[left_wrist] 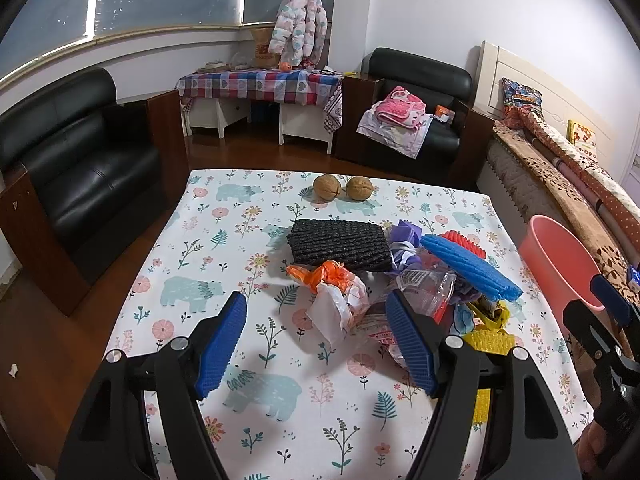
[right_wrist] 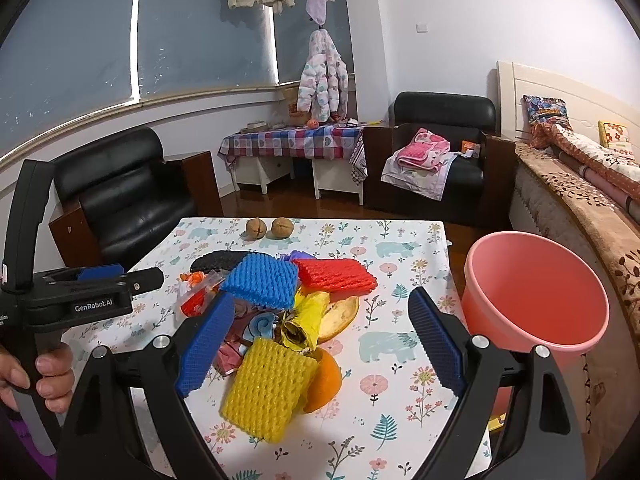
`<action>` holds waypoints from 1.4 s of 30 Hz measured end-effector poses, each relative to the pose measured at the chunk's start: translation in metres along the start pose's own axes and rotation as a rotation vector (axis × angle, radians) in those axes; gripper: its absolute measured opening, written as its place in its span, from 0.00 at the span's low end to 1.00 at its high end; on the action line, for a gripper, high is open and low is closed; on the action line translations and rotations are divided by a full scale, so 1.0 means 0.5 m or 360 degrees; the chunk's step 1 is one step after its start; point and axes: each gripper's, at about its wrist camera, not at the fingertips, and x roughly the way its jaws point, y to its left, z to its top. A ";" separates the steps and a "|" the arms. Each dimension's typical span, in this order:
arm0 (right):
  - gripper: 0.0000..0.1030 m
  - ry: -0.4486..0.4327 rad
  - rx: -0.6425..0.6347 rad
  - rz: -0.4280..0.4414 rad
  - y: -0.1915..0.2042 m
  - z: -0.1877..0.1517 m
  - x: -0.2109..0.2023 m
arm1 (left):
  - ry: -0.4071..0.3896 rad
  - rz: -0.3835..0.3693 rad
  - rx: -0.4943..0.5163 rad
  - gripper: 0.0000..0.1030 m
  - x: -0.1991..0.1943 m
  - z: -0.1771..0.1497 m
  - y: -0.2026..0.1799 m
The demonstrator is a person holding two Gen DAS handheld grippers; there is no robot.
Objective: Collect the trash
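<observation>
Left gripper (left_wrist: 316, 338) fingers apart above orange-and-white plastic wrapper (left_wrist: 334, 296) at frame centre; right gripper (right_wrist: 320, 344) fingers apart over yellow foam net (right_wrist: 268, 390), lower centre; pink bucket (right_wrist: 536, 292) at right, beside table (right_wrist: 400, 420)

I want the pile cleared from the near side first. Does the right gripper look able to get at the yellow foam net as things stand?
Probably yes. The right gripper is open, and the yellow foam net lies on top at the pile's near edge, between its fingers, with nothing over it.
</observation>
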 end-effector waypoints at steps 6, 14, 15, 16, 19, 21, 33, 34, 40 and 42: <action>0.86 -0.0032 -0.0006 -0.0019 0.001 0.000 -0.005 | 0.0005 0.0003 -0.0001 0.69 0.005 0.000 0.004; 0.86 -0.0056 0.0026 -0.0035 -0.007 0.001 -0.007 | 0.0005 0.0002 0.0000 0.69 0.007 -0.002 0.004; 0.86 -0.0056 0.0027 -0.0034 -0.007 0.001 -0.007 | 0.0008 0.0003 -0.0002 0.69 0.006 0.001 0.004; 0.86 -0.0057 0.0025 -0.0035 -0.007 0.001 -0.007 | 0.0008 0.0003 -0.0001 0.69 0.007 -0.001 0.004; 0.86 -0.0057 0.0026 -0.0034 -0.008 0.002 -0.008 | 0.0006 0.0002 -0.0001 0.69 0.008 -0.005 0.004; 0.86 -0.0057 0.0026 -0.0036 -0.007 0.001 -0.008 | 0.0005 0.0001 0.0000 0.69 0.009 -0.009 0.003; 0.86 -0.0063 0.0048 -0.0043 -0.016 0.001 -0.010 | 0.0006 0.0003 0.0000 0.69 0.008 -0.007 0.003; 0.86 -0.0063 0.0048 -0.0045 -0.017 0.002 -0.011 | 0.0004 0.0001 0.0000 0.69 0.008 -0.009 0.003; 0.86 -0.0059 0.0049 -0.0049 -0.019 0.002 -0.010 | -0.0013 -0.0020 -0.0005 0.68 0.013 -0.011 0.007; 0.86 -0.0057 0.0048 -0.0047 -0.019 0.002 -0.010 | -0.0027 -0.0043 0.0003 0.66 0.012 -0.013 0.006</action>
